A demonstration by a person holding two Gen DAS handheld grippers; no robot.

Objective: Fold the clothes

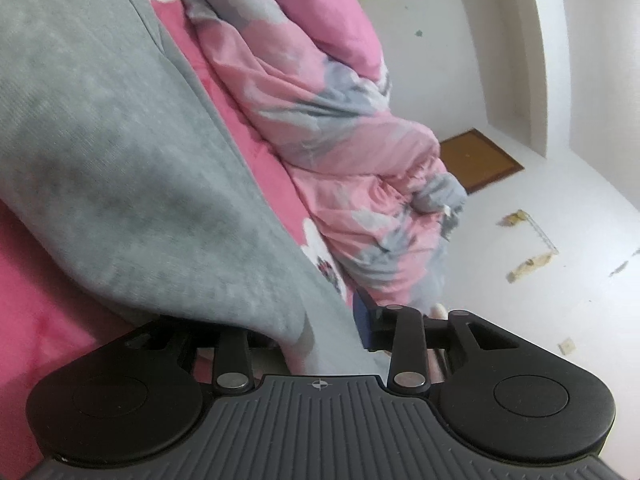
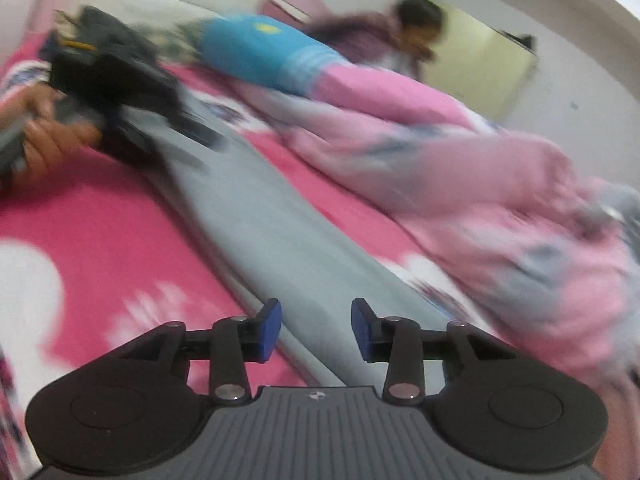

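A long grey garment [image 1: 120, 160] lies on the pink bedsheet [image 1: 24, 280]. Its near end is draped over my left gripper [image 1: 312, 320], covering the left finger and the gap. Only the right blue pad [image 1: 368, 320] shows, with the cloth edge against it, so the grip is hidden. In the right wrist view the garment [image 2: 260, 216] runs as a strip from the left gripper [image 2: 120, 92], held by a hand [image 2: 48, 140], down to my right gripper [image 2: 316, 330]. That gripper hovers open just above the strip's near end, with nothing pinched between its fingers.
A rumpled pink and grey quilt [image 2: 480, 184] is heaped along the far side of the bed, also seen as the quilt [image 1: 320, 120]. A blue cushion [image 2: 256, 52] and a person [image 2: 400, 28] are behind it. A white wall [image 1: 520, 240] bounds the bed.
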